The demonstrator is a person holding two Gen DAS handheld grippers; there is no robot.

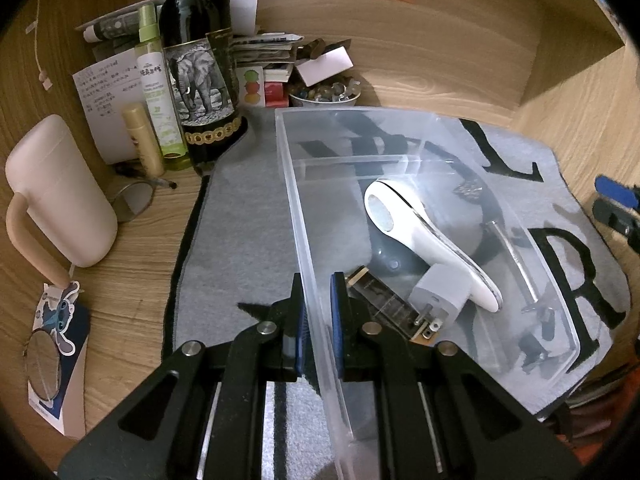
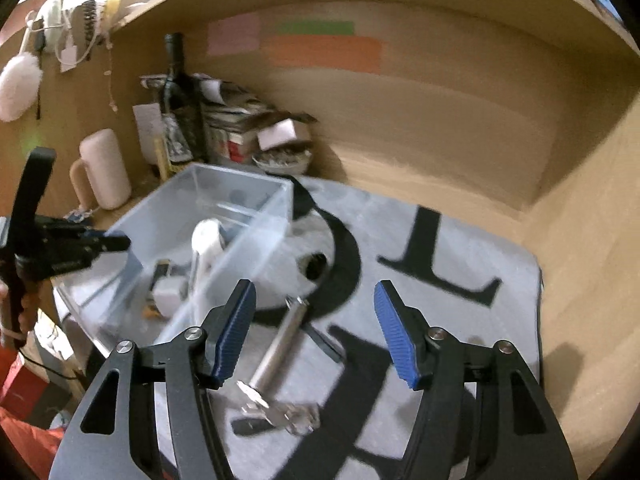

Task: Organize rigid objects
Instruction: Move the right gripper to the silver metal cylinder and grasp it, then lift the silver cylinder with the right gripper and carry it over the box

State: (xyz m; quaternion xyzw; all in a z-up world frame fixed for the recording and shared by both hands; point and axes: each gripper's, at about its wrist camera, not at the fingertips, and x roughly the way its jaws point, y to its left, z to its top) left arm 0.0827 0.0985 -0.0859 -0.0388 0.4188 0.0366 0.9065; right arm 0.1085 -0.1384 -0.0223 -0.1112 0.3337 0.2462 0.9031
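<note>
Left gripper [image 1: 318, 312] pinches the near wall of a clear plastic bin [image 1: 294, 200], one blue pad outside and one inside. Within the bin lie a small glass vial [image 1: 386, 306], a white charger plug [image 1: 438, 294] and a white handheld device [image 1: 424, 236]. Beside the bin on the grey mat [image 2: 460, 320] lies a metal razor [image 2: 280, 346], between the widely spread, empty fingers of the right gripper [image 2: 316, 336].
</note>
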